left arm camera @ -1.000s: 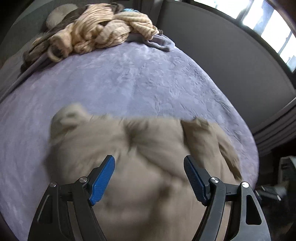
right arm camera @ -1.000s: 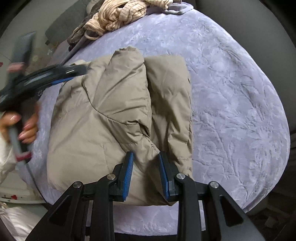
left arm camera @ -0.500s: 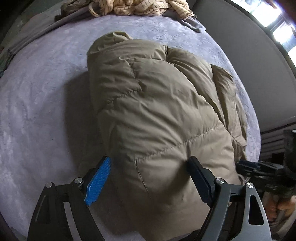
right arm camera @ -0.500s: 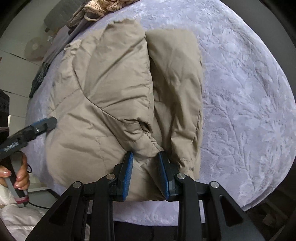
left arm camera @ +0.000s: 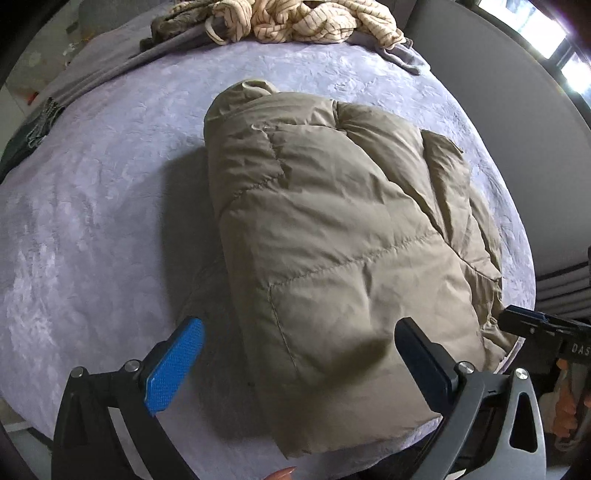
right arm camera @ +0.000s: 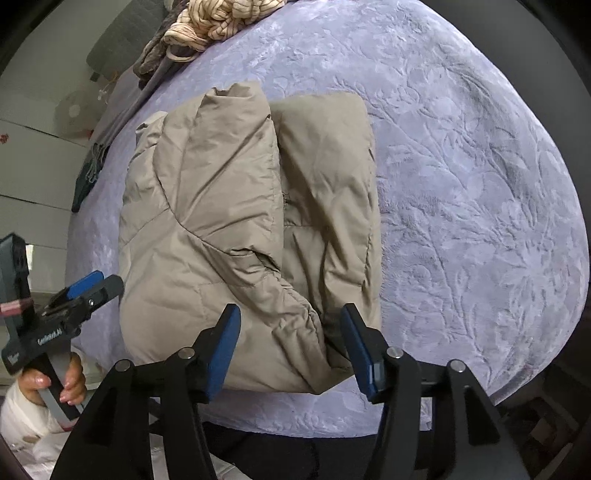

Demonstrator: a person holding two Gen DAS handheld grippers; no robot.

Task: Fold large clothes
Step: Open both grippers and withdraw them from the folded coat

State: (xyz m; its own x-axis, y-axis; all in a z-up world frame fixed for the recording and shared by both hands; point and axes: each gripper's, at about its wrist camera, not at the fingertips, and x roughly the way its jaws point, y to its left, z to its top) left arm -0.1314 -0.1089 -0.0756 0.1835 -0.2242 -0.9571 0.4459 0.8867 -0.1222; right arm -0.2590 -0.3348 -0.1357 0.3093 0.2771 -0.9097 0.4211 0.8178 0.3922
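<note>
**Folded jacket at the near edge, both grippers letting go**

At the near edge of the lavender bedspread lies the tan puffer jacket, folded into a thick bundle, its bottom corner just reaching the edge closest to me; my left gripper hangs over that near end with its jaws spread wide and opening, one blue pad over bare bedspread on one side and the other over the jacket's near part, neither pressing on it; my right gripper stands over the near end of the sleeve folded on top, jaws opening, the cloth between the pads but not pinched; my left hand grips its handle off the bedspread's left side; at the far edge a heap of cream striped clothing lies bunched, well apart from the jacket, with darker garments beside it.
</note>
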